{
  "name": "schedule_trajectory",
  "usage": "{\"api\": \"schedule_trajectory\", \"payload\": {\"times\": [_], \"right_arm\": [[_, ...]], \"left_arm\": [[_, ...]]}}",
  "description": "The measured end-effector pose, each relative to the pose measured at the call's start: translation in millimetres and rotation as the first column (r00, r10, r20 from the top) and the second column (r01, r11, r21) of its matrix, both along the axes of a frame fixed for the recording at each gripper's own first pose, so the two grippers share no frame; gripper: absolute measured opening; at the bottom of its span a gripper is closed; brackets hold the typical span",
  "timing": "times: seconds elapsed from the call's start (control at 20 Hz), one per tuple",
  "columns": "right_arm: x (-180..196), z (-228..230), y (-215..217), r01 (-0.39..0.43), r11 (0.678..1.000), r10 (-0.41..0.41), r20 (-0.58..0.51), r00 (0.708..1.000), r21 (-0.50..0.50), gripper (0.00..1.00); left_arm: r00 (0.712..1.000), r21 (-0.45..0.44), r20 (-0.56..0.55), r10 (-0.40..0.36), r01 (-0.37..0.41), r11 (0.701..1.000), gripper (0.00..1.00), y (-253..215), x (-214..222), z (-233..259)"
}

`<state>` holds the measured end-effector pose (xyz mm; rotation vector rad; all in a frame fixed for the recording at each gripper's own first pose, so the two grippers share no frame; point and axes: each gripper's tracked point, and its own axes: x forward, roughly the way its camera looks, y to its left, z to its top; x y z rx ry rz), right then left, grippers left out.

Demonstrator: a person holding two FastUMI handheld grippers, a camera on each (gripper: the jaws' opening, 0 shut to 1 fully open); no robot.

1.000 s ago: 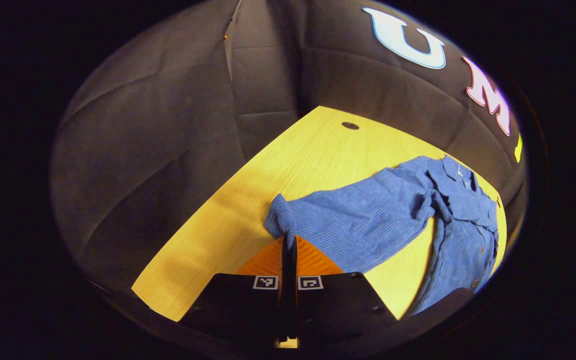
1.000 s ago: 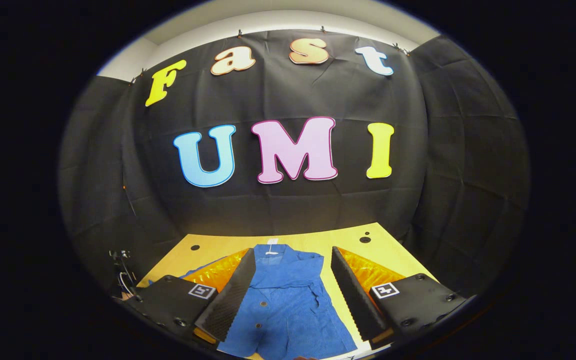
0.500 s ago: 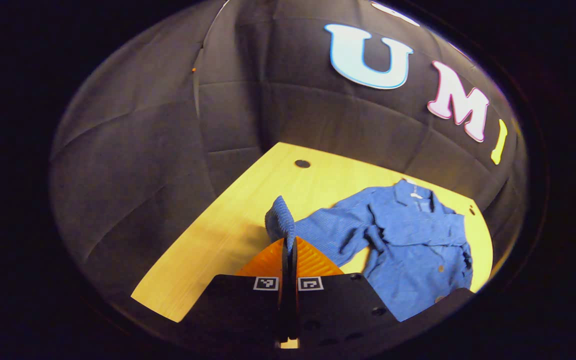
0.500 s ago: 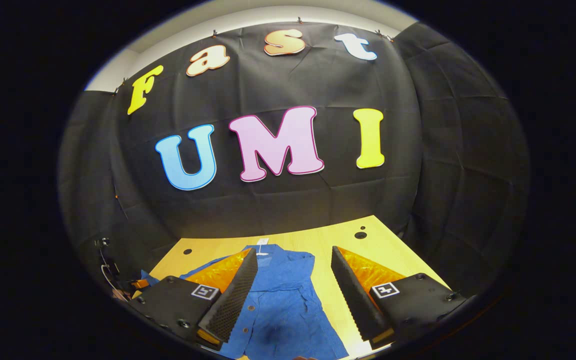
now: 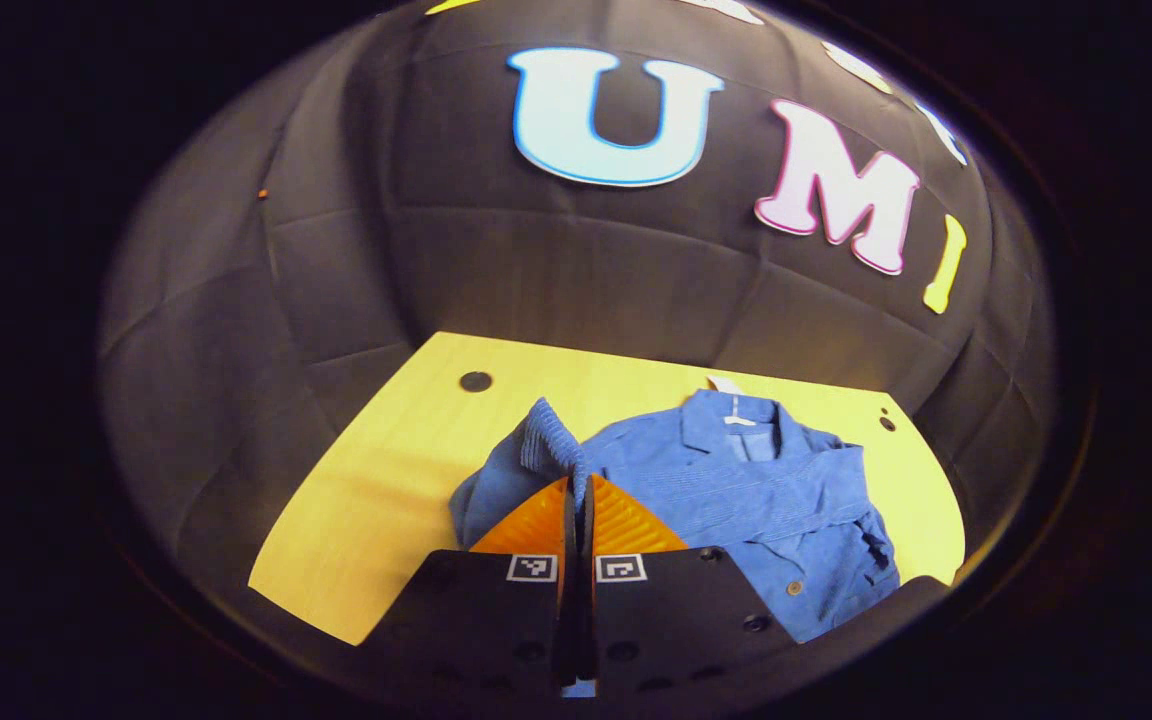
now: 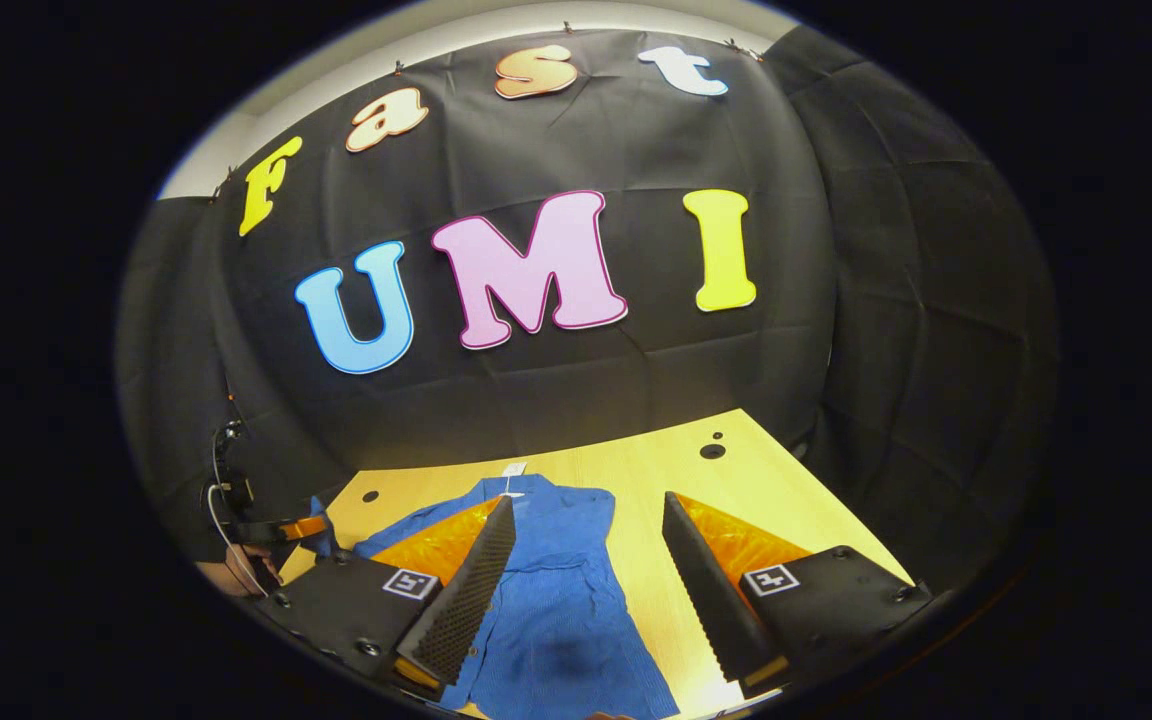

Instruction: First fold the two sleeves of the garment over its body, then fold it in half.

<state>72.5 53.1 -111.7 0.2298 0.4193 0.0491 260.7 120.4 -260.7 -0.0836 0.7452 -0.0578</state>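
A blue button-up shirt (image 5: 766,500) lies face up on the yellow wooden table (image 5: 386,480), collar toward the back wall. My left gripper (image 5: 576,480) is shut on the cuff of one sleeve (image 5: 541,440), which stands lifted above the table beside the shirt's body. In the right gripper view the shirt (image 6: 546,590) lies below my right gripper (image 6: 586,510), which is open with nothing between its fingers. At the far left of that view the other gripper (image 6: 256,525) shows with a hand (image 6: 231,575) on it, holding the sleeve end.
Small round holes mark the table near its back corners (image 5: 475,381) (image 6: 712,451). The black cloth wall rises close behind the table. Bare tabletop (image 6: 736,480) lies to the right of the shirt.
My left gripper has carried the sleeve cuff inward toward the shirt's body, bunching the sleeve that lay stretched out. The right gripper has drifted slightly and stayed open.
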Motion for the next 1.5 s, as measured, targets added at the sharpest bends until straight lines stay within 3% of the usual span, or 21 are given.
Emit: {"api": "schedule_trajectory", "payload": {"times": [0.4, 0.55, 0.75, 0.9, 1.25, 1.5], "right_arm": [[-11.3, -7.1, -28.0, 0.085, 0.996, -0.085, -0.032, 0.996, 0.017, 0.95], [-17.6, -8.3, -38.3, 0.109, 0.994, -0.109, -0.047, 0.993, 0.005, 0.95], [-18.0, -12.3, -48.3, 0.125, 0.992, -0.126, -0.059, 0.990, -0.014, 0.95], [-12.6, -15.5, -53.4, 0.132, 0.991, -0.132, -0.074, 0.989, -0.004, 0.95], [-11.7, -17.1, -66.4, 0.119, 0.992, -0.122, -0.084, 0.989, -0.036, 0.95], [-15.3, -24.9, -75.1, 0.133, 0.991, -0.134, -0.108, 0.985, -0.016, 0.95]], "left_arm": [[0.977, -0.018, -0.044, -0.208, 0.207, 0.978, 0.00, -136.6, 54.8, -21.6], [0.969, -0.027, -0.120, -0.215, 0.213, 0.977, 0.00, -166.1, 60.0, -51.2], [0.953, -0.033, -0.119, -0.277, 0.275, 0.961, 0.00, -211.8, 64.3, -59.8], [0.935, 0.000, -0.135, -0.328, 0.331, 0.944, 0.00, -236.7, 66.9, -69.2], [0.926, 0.005, -0.174, -0.335, 0.341, 0.940, 0.00, -266.8, 71.7, -85.1], [0.873, 0.104, -0.311, -0.375, 0.424, 0.900, 0.00, -285.1, 68.2, -121.1]]}}
